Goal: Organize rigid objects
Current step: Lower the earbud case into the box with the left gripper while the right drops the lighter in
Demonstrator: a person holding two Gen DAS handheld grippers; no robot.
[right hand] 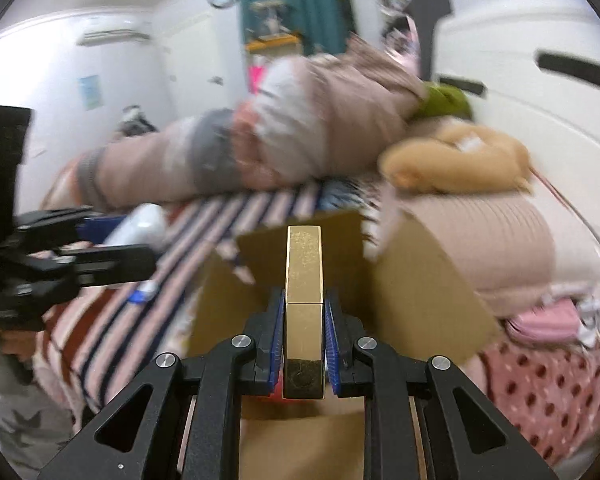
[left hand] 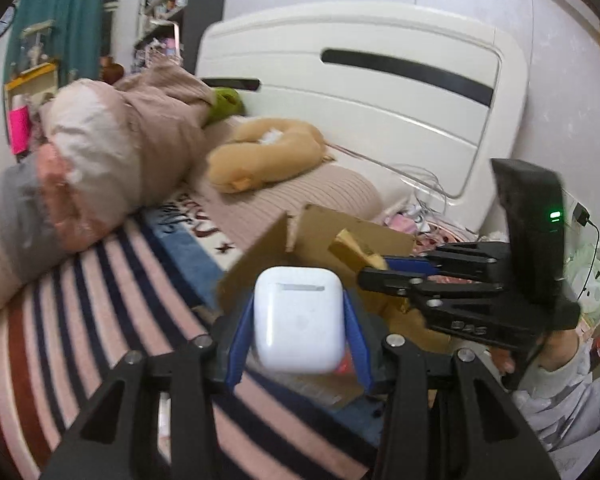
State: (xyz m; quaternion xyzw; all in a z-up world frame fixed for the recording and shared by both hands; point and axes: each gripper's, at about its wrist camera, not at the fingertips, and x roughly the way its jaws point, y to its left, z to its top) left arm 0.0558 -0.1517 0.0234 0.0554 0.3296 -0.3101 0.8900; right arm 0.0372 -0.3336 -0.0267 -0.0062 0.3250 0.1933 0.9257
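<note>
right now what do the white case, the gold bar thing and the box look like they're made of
White case: looks like glossy hard plastic, smooth with soft highlights and rounded corners. Gold bar: shiny metallic finish with mirror-like reflections and a seam across it; solid metal or plated plastic, cannot tell. Box: matte brown cardboard, with flat flaps and a raw torn edge.

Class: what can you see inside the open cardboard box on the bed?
Little shows: brown inner walls of the cardboard box and a bit of red beneath the gold bar held by the right hand-held gripper, which hides the floor.
</note>
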